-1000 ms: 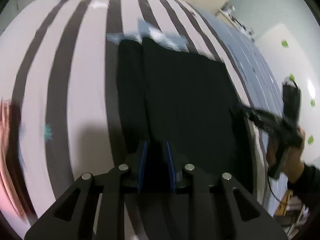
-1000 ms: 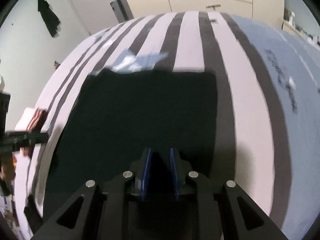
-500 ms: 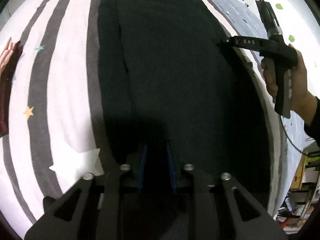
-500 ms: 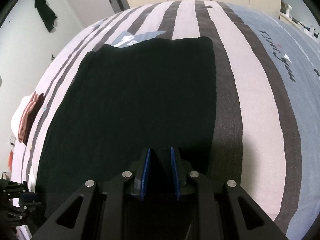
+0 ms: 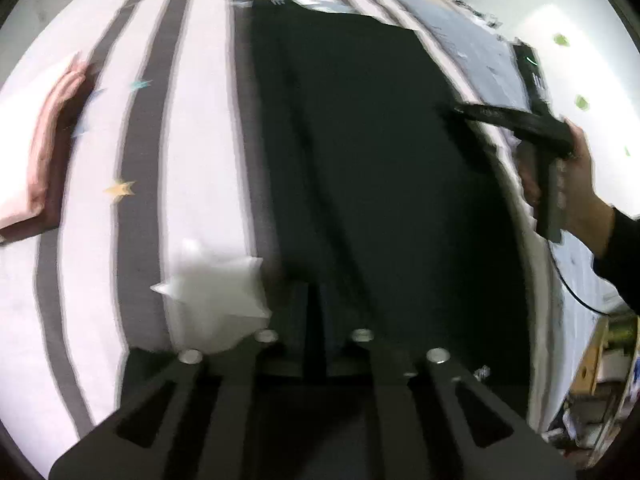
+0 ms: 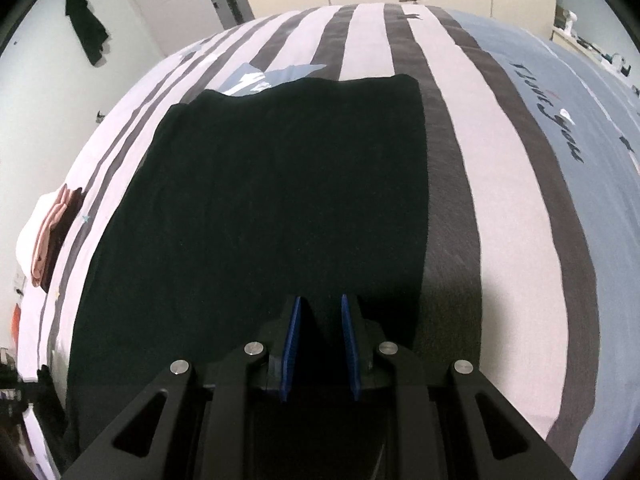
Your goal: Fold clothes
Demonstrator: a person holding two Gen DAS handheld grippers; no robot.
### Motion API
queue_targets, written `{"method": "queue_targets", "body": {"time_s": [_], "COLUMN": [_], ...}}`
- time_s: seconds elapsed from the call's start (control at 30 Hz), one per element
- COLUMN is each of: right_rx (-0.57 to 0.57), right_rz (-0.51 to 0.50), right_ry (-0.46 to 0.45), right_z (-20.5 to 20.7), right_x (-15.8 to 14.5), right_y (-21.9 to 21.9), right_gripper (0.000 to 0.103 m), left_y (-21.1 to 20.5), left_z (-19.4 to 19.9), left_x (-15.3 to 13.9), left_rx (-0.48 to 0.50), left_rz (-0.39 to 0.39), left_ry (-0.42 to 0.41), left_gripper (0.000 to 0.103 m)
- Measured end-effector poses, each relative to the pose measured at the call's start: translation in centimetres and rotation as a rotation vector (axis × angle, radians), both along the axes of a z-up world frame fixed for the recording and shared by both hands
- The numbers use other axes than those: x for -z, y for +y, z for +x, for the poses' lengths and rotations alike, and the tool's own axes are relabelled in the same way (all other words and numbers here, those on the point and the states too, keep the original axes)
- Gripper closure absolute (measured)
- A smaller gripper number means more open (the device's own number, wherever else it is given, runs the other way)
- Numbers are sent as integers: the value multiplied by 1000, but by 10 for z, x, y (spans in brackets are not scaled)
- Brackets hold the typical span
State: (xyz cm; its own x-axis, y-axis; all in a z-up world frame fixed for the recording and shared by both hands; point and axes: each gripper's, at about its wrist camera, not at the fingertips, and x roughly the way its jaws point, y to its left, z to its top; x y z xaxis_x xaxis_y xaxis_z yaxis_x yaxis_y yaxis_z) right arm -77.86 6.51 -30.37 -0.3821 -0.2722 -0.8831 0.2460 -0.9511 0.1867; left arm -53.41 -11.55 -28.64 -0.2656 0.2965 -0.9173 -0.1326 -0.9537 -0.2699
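A black garment [image 5: 360, 160] lies spread flat on the striped bed cover [image 5: 192, 140], with a lengthwise fold line near its left side. My left gripper [image 5: 316, 308] is at the garment's near left edge, in a blurred picture. Its jaws are opening, and only a narrow dark strip of cloth shows between them. My right gripper [image 6: 320, 312] hangs over the garment [image 6: 280, 180] just inside its right edge. Its blue pads [image 6: 292, 344] stand apart with black cloth showing in the gap. In the left wrist view the right gripper [image 5: 454, 109], held by a hand [image 5: 580, 184], touches that right edge.
Folded pink clothes [image 5: 48, 152] lie on a white pile at the bed's left side, also seen as the pink clothes [image 6: 52, 236] in the right wrist view. Pale blue bedding with lettering [image 6: 560, 128] lies to the right. Cupboards and a door stand behind the bed; clutter sits past its right edge.
My left gripper drew back toward the garment's near edge and a little left, and its fingers now stand closer together. The right gripper and the garment have kept their places.
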Motion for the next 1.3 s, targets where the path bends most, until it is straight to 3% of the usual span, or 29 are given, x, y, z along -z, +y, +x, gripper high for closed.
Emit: {"method": "queue_targets", "body": {"time_s": [0.07, 0.2, 0.23, 0.3, 0.33, 0.53, 0.7, 0.77, 0.87, 1.0, 1.17, 1.3], "right_rx": [-4, -40, -49, -70, -78, -64, -57, -69, -55, -8, 9, 11], "right_rz": [-10, -27, -31, -37, -35, -44, -62, -56, -53, -26, -3, 14], "right_ry": [10, 24, 23, 19, 16, -29, -32, -28, -30, -8, 21, 43], "right_z": [12, 44, 51, 67, 76, 89, 85, 85, 83, 73, 39, -2], "right_x": [-8, -19, -20, -20, -19, 0, 5, 5, 2, -3, -5, -4], "right_y": [0, -3, -4, -7, -9, -7, -1, -2, 2, 9, 3, -9], "right_gripper": [84, 84, 84, 84, 84, 84, 87, 87, 87, 84, 84, 81], "left_y": [17, 37, 41, 43, 42, 18, -1, -2, -11, -37, -14, -2], "left_z": [8, 20, 22, 25, 25, 30, 33, 33, 28, -17, -111, -194], "left_x": [3, 16, 19, 25, 28, 29, 32, 28, 8, -12, -7, 8], "left_rx": [50, 119, 137, 151, 151, 73, 5, 3, -32, -119, -74, -107], "left_rz": [-29, -87, -128, -179, -186, -125, -24, -45, -143, -122, -123, -72], "left_ry": [12, 0, -4, -7, -8, -25, -50, -40, 18, 89, 177, 181], "left_gripper": [73, 72, 73, 89, 90, 91, 91, 91, 91, 90, 86, 86]}}
